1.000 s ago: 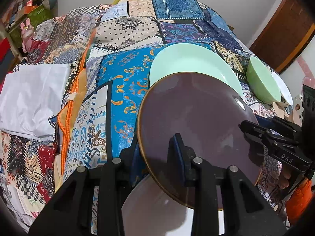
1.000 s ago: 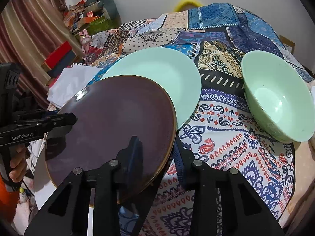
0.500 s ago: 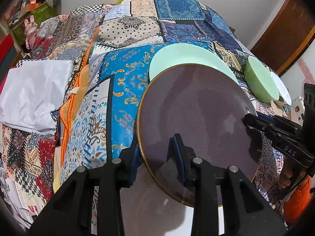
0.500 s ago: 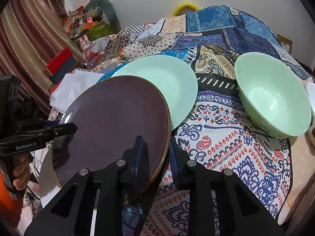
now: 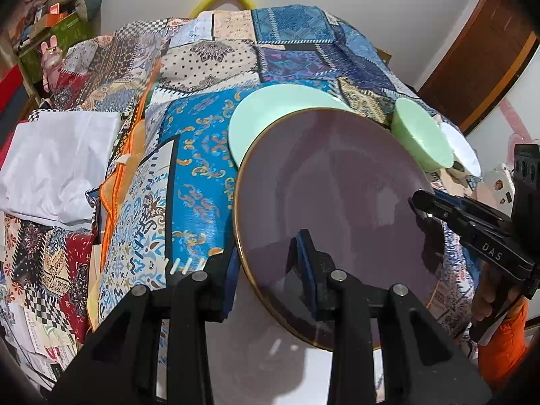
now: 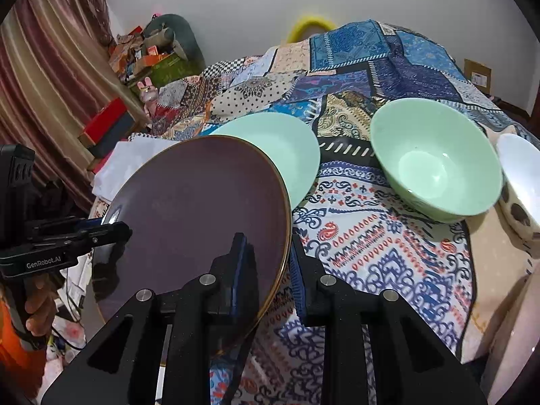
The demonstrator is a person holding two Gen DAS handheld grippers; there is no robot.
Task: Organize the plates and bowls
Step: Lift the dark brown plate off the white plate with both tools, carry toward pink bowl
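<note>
Both grippers hold a dark purple plate (image 5: pixel 330 202) with a gold rim, tilted and raised above the patchwork cloth. My left gripper (image 5: pixel 266 260) is shut on its left edge, and its far finger lies over the plate face. My right gripper (image 6: pixel 270 253) is shut on the right edge of the same purple plate (image 6: pixel 195 209). A white plate (image 5: pixel 270 354) lies beneath it. Behind are a mint plate (image 6: pixel 287 148) and a mint bowl (image 6: pixel 435 162). A white bowl (image 6: pixel 519 175) stands at the right.
The patchwork cloth (image 5: pixel 202 168) covers the whole surface. A folded white cloth (image 5: pixel 57 162) lies at its left edge. Boxes and a pink rabbit toy (image 6: pixel 148 92) crowd the far left by the curtain. A wooden door (image 5: pixel 479 54) is at the right.
The purple plate has risen with both grippers and now covers more of the mint plate. The right gripper's fingers have closed tighter on the rim.
</note>
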